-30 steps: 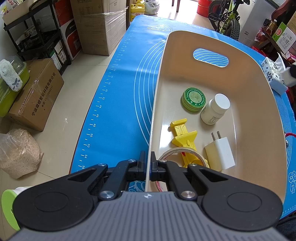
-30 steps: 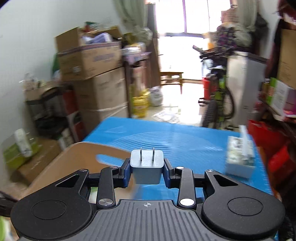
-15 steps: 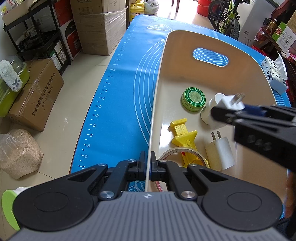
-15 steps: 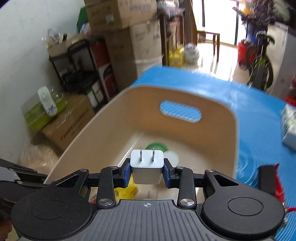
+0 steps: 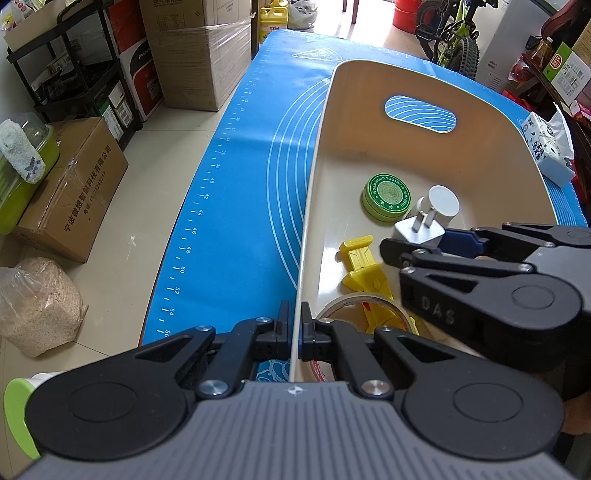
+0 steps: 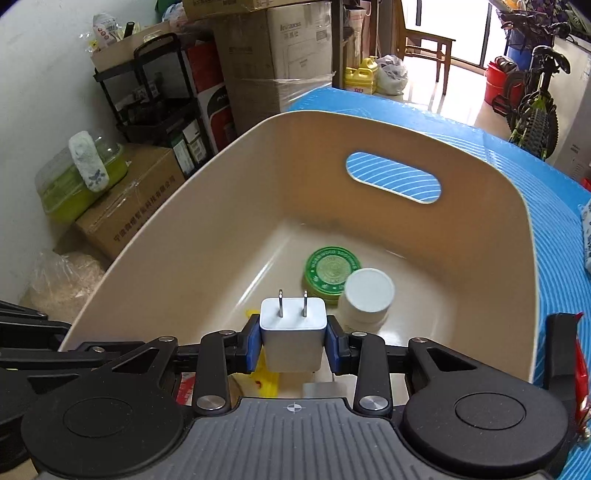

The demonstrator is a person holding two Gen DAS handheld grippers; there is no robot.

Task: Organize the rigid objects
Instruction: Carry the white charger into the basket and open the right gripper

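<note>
A beige bin (image 5: 517, 155) stands on the blue mat (image 5: 251, 192). My left gripper (image 5: 295, 336) is shut on the bin's near rim. My right gripper (image 6: 293, 345) is shut on a white plug adapter (image 6: 293, 332), prongs up, and holds it above the bin's floor; it also shows in the left wrist view (image 5: 419, 230). In the bin lie a green tin (image 5: 386, 197), a white bottle (image 6: 367, 295), a yellow clip (image 5: 364, 266) and a tape roll (image 5: 364, 306). A second white adapter under my right gripper is mostly hidden.
A tissue pack (image 5: 546, 155) lies on the mat right of the bin. A black and red object (image 6: 565, 369) lies by the bin's right side. Cardboard boxes (image 5: 199, 51), a shelf and a bicycle (image 5: 454, 33) stand around the table.
My right gripper has come down over the bin with the adapter and moved left, low above the items. My left gripper has not moved.
</note>
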